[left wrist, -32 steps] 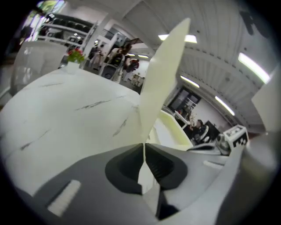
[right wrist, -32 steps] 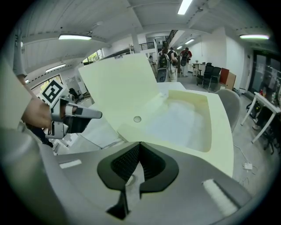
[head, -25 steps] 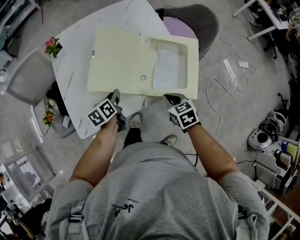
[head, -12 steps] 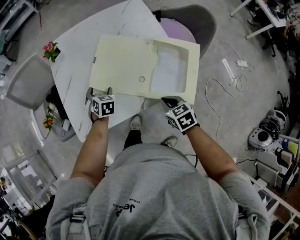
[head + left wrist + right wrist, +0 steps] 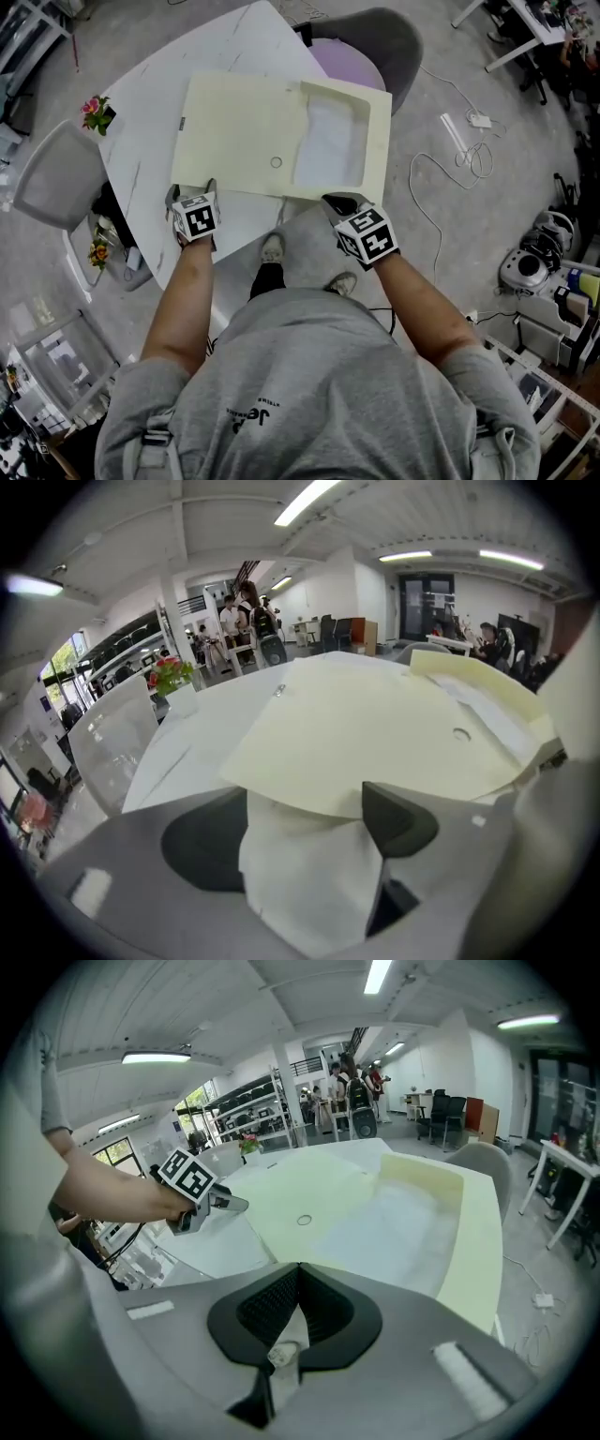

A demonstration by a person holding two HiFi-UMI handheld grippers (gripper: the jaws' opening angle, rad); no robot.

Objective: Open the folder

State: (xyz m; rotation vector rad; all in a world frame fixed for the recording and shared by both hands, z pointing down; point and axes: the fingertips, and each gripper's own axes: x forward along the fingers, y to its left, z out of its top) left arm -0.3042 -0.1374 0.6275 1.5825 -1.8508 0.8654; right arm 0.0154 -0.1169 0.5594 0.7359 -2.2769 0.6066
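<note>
Folder: the cream folder lies flat on the white marble table right in front of me. It's spread open, with the wide flap on the left.
Pocket: the right half is a pocket with a white sheet in it.
Ring: there's a little round ring on the flap, close to the near edge.
Left gripper: my left gripper sits at the folder's near-left corner, pointing down at the table. Its jaws have just been opening and now stand wide.
Between the left jaws: in the left gripper view the folder's corner pokes into the gap with white tabletop under it. Neither pad presses on it, so nothing is gripped there.
Right gripper: my right gripper is at the folder's near edge, below the pocket. Its jaws are pinched tight together.
Right jaw seam: the right gripper view shows a thin pale sliver in the seam, and the folder's edge runs straight in under the tip, so I read it as clamped on that edge.
Around the table: a small pot of pink flowers sits near the left rim, well away from the folder. A grey chair stands on the left.
</note>
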